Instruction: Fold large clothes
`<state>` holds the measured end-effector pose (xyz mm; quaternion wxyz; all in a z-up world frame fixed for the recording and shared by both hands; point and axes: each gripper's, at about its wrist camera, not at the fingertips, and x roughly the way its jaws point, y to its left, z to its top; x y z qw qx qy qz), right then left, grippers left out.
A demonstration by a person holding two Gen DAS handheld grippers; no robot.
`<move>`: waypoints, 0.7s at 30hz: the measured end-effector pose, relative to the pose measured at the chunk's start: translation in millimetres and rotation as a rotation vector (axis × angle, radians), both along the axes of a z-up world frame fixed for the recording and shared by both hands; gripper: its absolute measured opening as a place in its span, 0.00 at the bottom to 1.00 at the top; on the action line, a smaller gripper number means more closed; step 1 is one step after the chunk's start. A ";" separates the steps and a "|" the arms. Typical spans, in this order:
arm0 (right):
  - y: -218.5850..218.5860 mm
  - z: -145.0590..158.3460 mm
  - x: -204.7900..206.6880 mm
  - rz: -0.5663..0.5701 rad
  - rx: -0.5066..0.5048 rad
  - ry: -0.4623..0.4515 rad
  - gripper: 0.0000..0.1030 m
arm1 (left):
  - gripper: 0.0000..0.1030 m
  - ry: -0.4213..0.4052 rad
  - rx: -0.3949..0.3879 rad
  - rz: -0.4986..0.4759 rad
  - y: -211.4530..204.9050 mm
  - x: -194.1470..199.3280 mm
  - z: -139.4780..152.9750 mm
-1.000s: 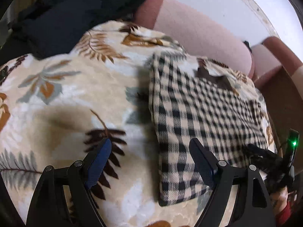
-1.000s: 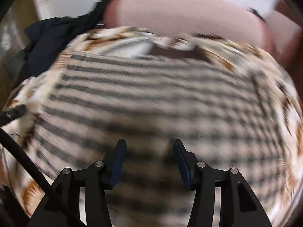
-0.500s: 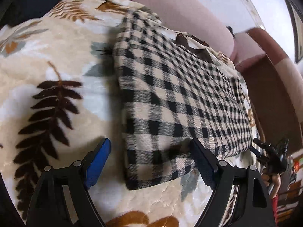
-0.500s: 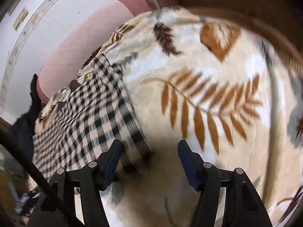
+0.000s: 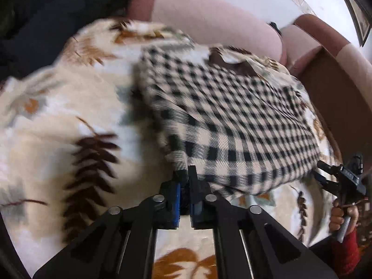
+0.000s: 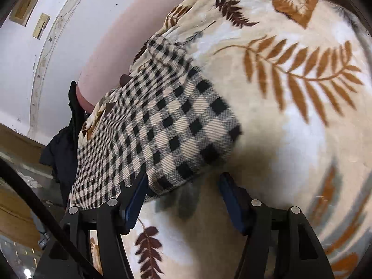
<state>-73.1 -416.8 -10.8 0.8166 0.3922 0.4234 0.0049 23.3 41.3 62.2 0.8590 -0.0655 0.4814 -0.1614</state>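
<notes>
From the left wrist view, no readable writing showed. The left gripper had its jaws pinched shut on the near corner of the checked garment, which lay folded on the leaf-patterned blanket.

From the right wrist view, the right gripper had jaws apart and opening, the garment's other near corner between them, unpressed.
</notes>
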 end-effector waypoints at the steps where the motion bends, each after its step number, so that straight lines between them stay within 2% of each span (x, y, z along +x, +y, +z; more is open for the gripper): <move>1: 0.0 -0.2 2.2 -0.008 0.000 -0.001 0.67 | 0.06 -0.002 -0.015 -0.003 4.2 -0.5 2.4; 3: -0.2 -1.0 4.8 -0.019 0.005 -0.004 0.68 | 0.10 0.007 -0.040 0.005 13.6 -2.1 1.5; 4: -1.7 -1.7 5.9 -0.025 0.012 -0.006 0.68 | 0.20 0.007 -0.044 0.019 18.8 -3.0 -0.6; 5: -2.4 -2.9 6.0 -0.030 0.019 -0.009 0.69 | 0.37 0.015 -0.048 0.029 22.7 -2.0 -4.3; 7: -6.2 -5.4 6.4 -0.046 0.042 -0.017 0.69 | 0.57 0.041 -0.102 0.057 33.3 -2.3 -13.3; 8: -7.6 -6.1 5.9 -0.052 0.053 -0.021 0.69 | 0.61 0.065 -0.167 0.076 42.0 -2.6 -19.3; 10: -10.3 -8.3 7.0 -0.065 0.078 -0.031 0.70 | 0.63 0.136 -0.276 0.091 46.1 3.3 -32.9; 12: -11.6 -8.8 9.4 -0.073 0.084 -0.039 0.70 | 0.63 0.177 -0.351 0.085 41.5 9.6 -43.3; 15: -9.5 -8.3 19.8 -0.058 0.071 -0.052 0.72 | 0.64 0.193 -0.367 0.035 20.3 20.9 -50.0; 16: -10.2 -8.3 26.6 -0.055 0.066 -0.056 0.72 | 0.66 0.196 -0.368 0.020 12.1 25.3 -52.3; 17: -9.8 -8.6 33.4 -0.050 0.060 -0.058 0.72 | 0.73 0.199 -0.367 0.008 4.1 29.0 -55.0; 20: -7.1 -7.7 49.0 -0.041 0.038 -0.055 0.72 | 0.76 0.164 -0.326 0.019 -15.6 38.2 -57.3; 21: -5.5 -7.6 53.9 -0.039 0.033 -0.049 0.69 | 0.76 0.159 -0.306 0.020 -19.2 39.8 -56.2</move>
